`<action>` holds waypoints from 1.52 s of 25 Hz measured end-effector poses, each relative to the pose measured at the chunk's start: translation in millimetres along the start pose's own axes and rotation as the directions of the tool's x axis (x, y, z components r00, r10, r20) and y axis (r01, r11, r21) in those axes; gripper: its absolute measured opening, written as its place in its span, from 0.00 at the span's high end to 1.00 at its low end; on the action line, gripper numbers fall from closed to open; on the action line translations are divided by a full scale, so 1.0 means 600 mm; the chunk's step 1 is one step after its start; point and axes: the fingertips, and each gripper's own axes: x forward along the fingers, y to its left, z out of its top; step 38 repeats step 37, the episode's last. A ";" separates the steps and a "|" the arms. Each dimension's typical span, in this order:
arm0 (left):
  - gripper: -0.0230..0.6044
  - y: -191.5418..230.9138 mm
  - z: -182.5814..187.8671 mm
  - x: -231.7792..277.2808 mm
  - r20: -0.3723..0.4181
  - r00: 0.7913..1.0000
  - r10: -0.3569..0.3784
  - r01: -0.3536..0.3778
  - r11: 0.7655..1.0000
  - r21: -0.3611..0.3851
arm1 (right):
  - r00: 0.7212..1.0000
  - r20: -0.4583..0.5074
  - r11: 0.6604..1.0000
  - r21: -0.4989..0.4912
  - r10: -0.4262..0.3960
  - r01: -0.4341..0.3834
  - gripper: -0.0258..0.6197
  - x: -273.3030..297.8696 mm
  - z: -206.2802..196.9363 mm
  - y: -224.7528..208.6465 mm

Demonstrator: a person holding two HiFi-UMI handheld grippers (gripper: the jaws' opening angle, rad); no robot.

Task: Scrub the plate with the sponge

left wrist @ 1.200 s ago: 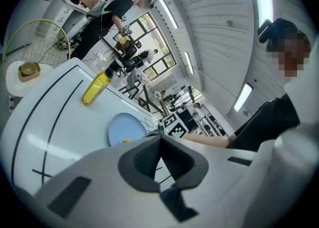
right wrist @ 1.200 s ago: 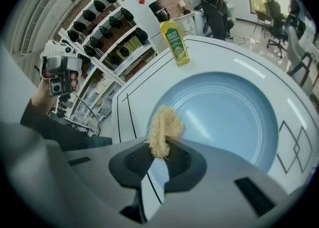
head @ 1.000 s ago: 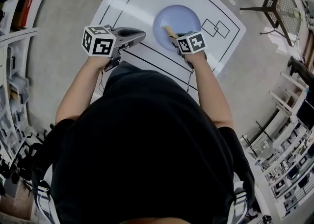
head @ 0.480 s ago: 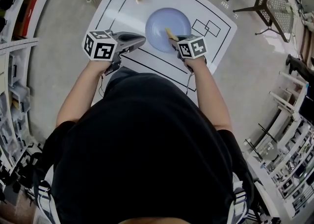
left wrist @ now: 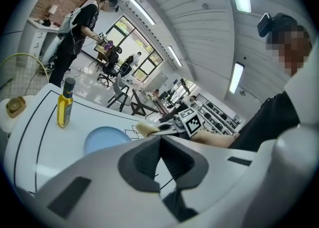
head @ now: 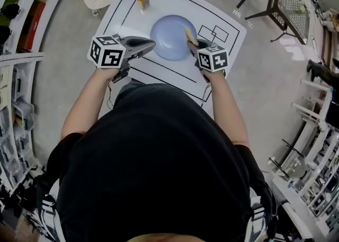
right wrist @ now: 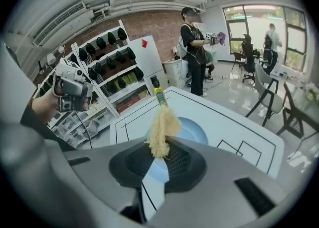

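A round, pale-blue plate [head: 170, 37] lies flat on the white table [head: 159, 2], inside its black outline. The yellow, fibrous sponge [right wrist: 162, 131] stands pinched edgewise between the jaws of the right gripper [right wrist: 160, 158], at the plate's right rim; whether they touch cannot be told.
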 end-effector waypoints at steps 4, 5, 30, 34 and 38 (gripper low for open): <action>0.95 -0.022 0.023 0.007 0.016 1.000 0.015 -0.015 0.999 0.037 | 0.998 0.059 0.999 -0.005 -0.033 0.034 0.89 -0.047 0.014 -0.019; 0.95 -0.026 0.030 0.008 0.022 0.999 0.023 -0.024 0.999 0.048 | 0.996 0.076 0.999 -0.006 -0.039 0.040 0.89 -0.058 0.018 -0.022; 0.95 -0.112 0.091 0.026 0.066 0.992 0.108 -0.119 0.973 0.199 | 0.912 0.368 0.981 -0.001 -0.181 0.195 0.89 -0.298 0.058 -0.084; 0.95 -0.119 0.094 0.028 0.064 0.992 0.110 -0.121 0.972 0.203 | 0.898 0.396 0.979 0.009 -0.192 0.205 0.89 -0.318 0.054 -0.087; 0.95 -0.124 0.095 0.031 0.061 0.992 0.111 -0.121 0.971 0.206 | 0.893 0.405 0.978 0.012 -0.196 0.209 0.89 -0.327 0.052 -0.090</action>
